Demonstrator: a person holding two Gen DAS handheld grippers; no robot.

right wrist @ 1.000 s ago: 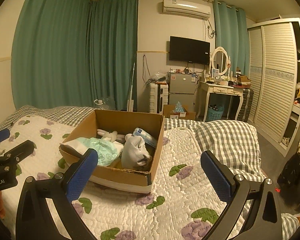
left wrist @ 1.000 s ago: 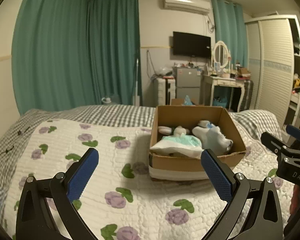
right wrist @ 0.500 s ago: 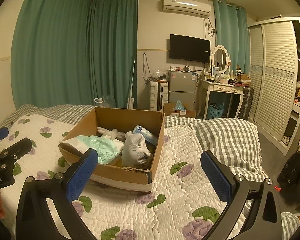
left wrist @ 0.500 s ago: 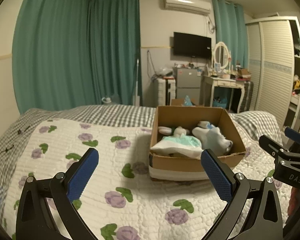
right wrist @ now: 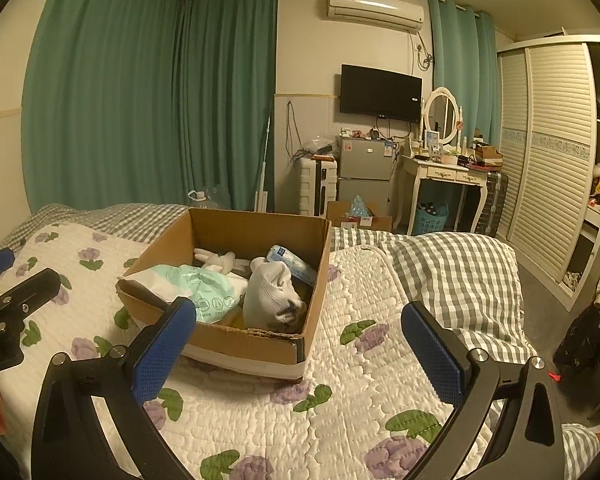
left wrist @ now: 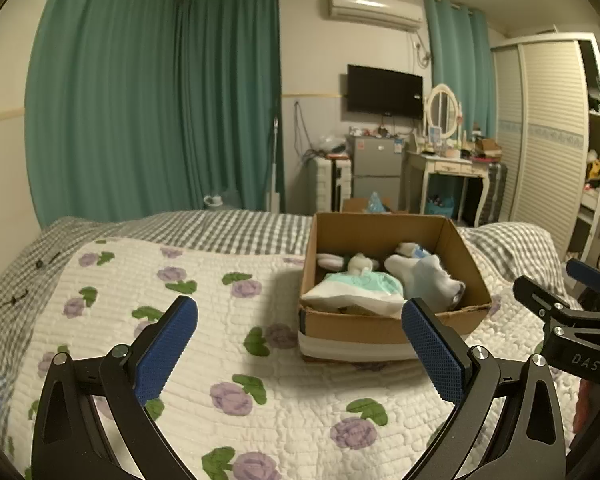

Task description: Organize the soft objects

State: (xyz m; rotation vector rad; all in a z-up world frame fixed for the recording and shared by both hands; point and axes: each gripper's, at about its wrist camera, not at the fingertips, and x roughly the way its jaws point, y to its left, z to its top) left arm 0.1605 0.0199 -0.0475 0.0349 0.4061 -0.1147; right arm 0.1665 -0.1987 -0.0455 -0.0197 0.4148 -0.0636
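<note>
A brown cardboard box (left wrist: 392, 326) (right wrist: 244, 342) stands on the flowered quilt. In it lie a mint and white soft pack (left wrist: 358, 286) (right wrist: 196, 284), a grey-white sock bundle (left wrist: 428, 280) (right wrist: 270, 296), a pale plush toy (right wrist: 220, 260) and a blue-white tissue pack (right wrist: 290, 262). My left gripper (left wrist: 300, 354) is open and empty, above the quilt to the left front of the box. My right gripper (right wrist: 298, 354) is open and empty, in front of the box's right corner. Each gripper shows at the edge of the other's view.
The bed has a white quilt with purple flowers (left wrist: 204, 344) over a grey checked blanket (right wrist: 452, 264). Beyond the bed stand green curtains (left wrist: 148, 112), a small fridge (right wrist: 364, 176), a white dressing table (right wrist: 444, 176) and a louvred wardrobe (right wrist: 552, 168).
The right wrist view has shifted slightly, so the box sits a little further right in it. Both grippers stay open and empty; the box contents have not moved.
</note>
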